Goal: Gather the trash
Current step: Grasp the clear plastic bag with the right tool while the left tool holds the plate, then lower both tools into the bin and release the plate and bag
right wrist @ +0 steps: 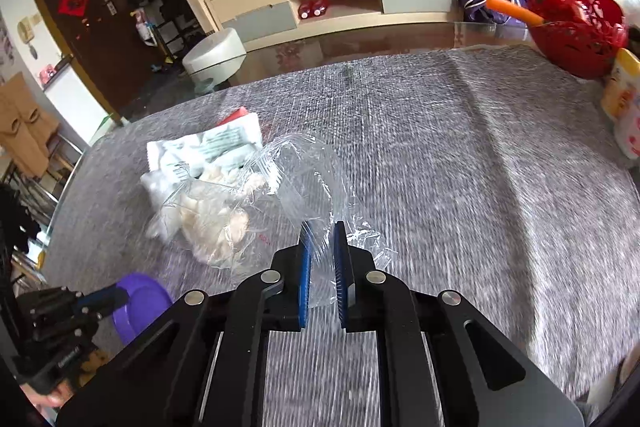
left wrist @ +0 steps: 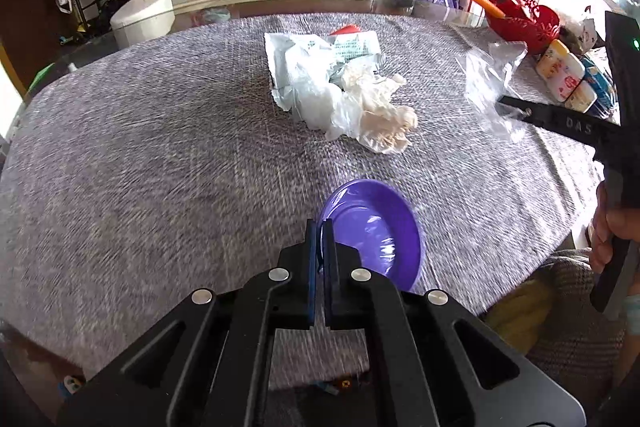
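Step in hand, as judged: carry two held items toward one collection point.

Left gripper (left wrist: 320, 227): clamped narrow on the rim of the purple bowl (left wrist: 374, 231), bowl tilted and lifted clear of the grey tablecloth (left wrist: 140, 167). Right gripper (right wrist: 323, 239): nearly closed on a crumpled clear plastic bag (right wrist: 304, 171), film bunched between the blue pads (right wrist: 306, 259) and hanging loose ahead of them.

Remaining trash: pile of white wrappers and tissue (left wrist: 340, 87) near the middle of the table, well apart from the bowl. Red basket (left wrist: 524, 19) and small bottles (left wrist: 564, 75) at the far right edge; probably not trash.

Procedure, recommended:
- Keep the bowl near level; a rim pinch gives little resistance to twisting, so avoid fast wrist rolls.
- Bring the bag over the bowl opening before release; thin film drifts and clings, so lower until the film touches the bowl floor, then open.
- Check for film stuck to a pad after opening; shake gently if stuck.
- Set the bowl down just beside the pile for the next pick, not on top of the pile.
- Gather tissue from the outer edge inward to avoid scattering.

Risk: bowl slipping from the thin rim grip; bag trailing onto the cloth.
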Demonstrator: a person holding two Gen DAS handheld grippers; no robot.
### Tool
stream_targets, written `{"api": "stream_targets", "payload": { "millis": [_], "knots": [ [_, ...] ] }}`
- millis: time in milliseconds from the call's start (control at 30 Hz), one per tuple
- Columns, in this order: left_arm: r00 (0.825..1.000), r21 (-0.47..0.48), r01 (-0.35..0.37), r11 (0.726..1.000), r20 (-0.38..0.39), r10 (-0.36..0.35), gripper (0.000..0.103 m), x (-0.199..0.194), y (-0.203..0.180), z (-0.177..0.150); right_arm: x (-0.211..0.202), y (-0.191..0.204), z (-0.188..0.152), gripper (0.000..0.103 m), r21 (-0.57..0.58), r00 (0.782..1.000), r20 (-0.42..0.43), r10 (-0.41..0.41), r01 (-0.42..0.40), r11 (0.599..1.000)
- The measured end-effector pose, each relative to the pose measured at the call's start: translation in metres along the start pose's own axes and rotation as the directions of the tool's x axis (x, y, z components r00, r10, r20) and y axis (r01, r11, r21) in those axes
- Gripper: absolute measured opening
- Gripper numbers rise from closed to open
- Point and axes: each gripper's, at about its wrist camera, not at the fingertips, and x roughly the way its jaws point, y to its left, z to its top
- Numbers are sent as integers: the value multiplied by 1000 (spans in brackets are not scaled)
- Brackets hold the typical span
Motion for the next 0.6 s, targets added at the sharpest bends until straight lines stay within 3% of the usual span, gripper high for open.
{"api": "stream_targets", "payload": {
  "millis": [400,600],
  "knots": [
    [998,11,-12,1000,68,11,1,-76,-17,-63,-73,34,-66,12,-80,998,19,66,-65,995],
    [999,10,-13,1000,53,13,1,-91,-24,-103,-91,50,-109,12,-118,996,-14,91,-93,989]
  ]
}}
